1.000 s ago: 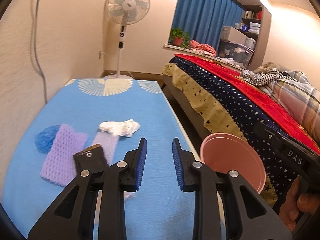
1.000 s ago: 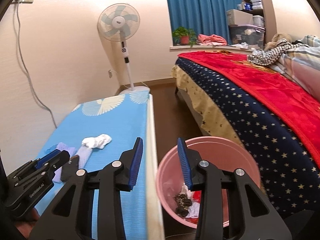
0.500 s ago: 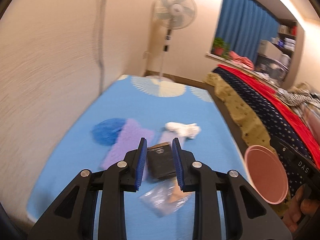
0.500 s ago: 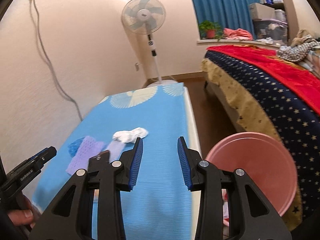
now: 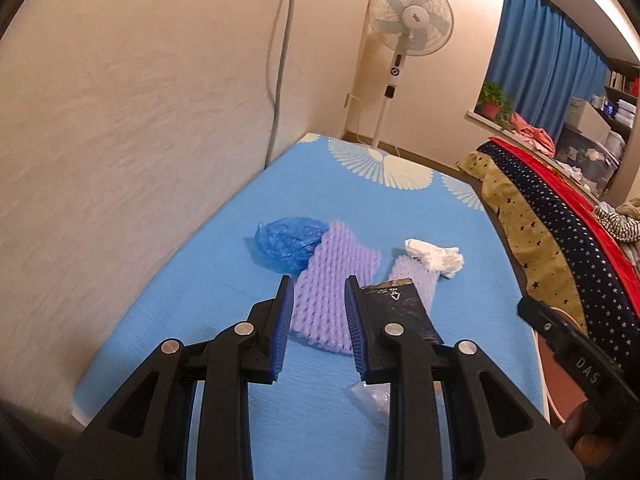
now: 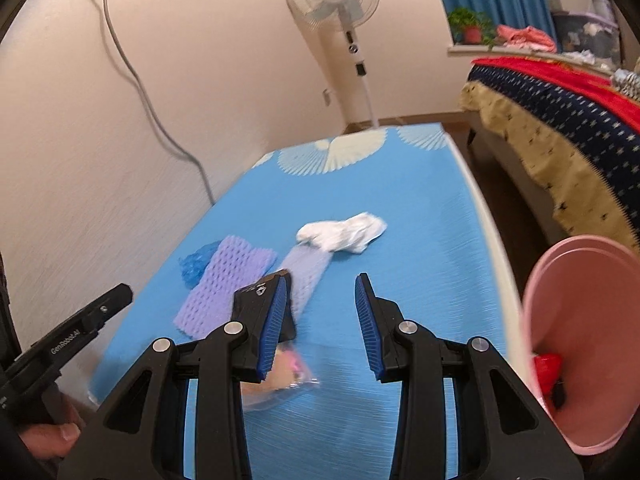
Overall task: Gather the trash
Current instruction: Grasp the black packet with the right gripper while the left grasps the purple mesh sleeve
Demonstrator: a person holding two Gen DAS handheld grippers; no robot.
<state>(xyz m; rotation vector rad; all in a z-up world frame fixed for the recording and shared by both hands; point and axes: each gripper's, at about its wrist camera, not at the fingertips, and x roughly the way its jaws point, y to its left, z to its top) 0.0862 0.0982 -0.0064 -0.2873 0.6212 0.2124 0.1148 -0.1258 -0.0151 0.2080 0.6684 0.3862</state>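
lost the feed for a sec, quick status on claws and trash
Both claws open, empty. Left claw lined up on purple foam net. Black packet beside it. Pink bin right of table, nothing blocking.

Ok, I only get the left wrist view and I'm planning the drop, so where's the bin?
Observer: The pink bin sits just past the right edge of the table, beside the right gripper, which is open and empty.
Operator: Anything in it?
Observer: Yes, a red scrap and something dark lie inside.
Operator: What's the clear plastic behind my finger?
Observer: A clear packet with pink and orange contents, partly under the black pouch.
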